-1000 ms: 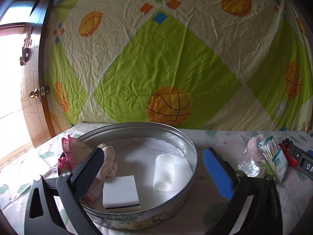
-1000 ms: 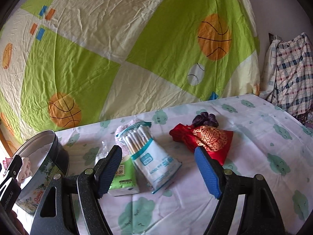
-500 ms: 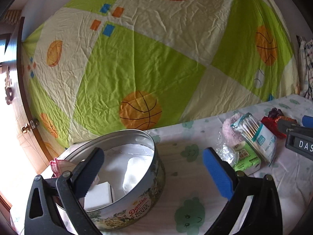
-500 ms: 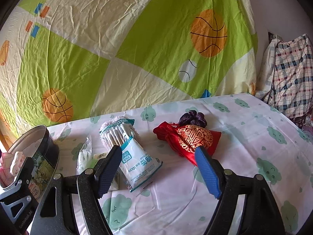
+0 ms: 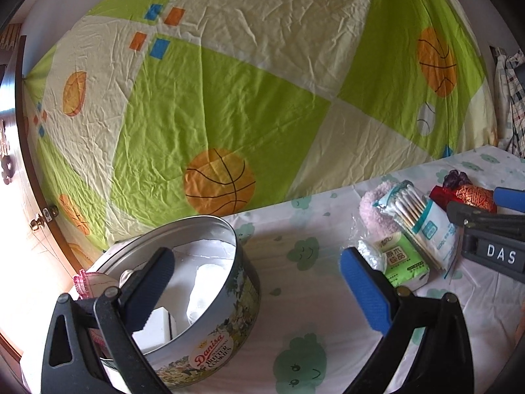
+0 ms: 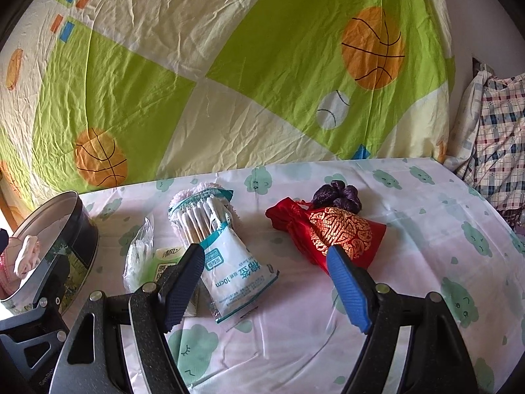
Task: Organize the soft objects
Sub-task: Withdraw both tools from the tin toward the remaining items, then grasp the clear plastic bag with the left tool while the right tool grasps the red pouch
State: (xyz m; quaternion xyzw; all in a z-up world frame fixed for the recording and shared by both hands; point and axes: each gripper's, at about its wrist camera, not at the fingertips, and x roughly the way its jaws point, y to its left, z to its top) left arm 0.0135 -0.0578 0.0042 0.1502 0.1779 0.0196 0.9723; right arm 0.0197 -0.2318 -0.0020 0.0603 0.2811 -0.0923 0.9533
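My left gripper [image 5: 259,282] is open and empty, just right of the round Danisa cookie tin [image 5: 210,344]. The tin holds a white sponge [image 5: 157,328], a white roll [image 5: 203,282] and pink cloth [image 6: 24,256]. My right gripper [image 6: 265,282] is open and empty above the table, over a bag of cotton swabs [image 6: 223,249]. Beside the bag lie a green tissue pack [image 6: 164,262], a clear plastic wrapper [image 6: 139,252], a pink fluffy item [image 5: 377,210], a red embroidered pouch [image 6: 331,233] and a purple scrunchie [image 6: 338,195].
The table [image 6: 426,229] has a white cloth with green cloud prints. A green and cream basketball sheet [image 6: 229,82] hangs behind it. A plaid cloth [image 6: 498,131] lies at the far right. A wooden door [image 5: 19,164] stands at the left.
My left gripper has swung right, away from over the tin, so the loose items have come into its view. My right gripper has shifted a little right toward the red pouch.
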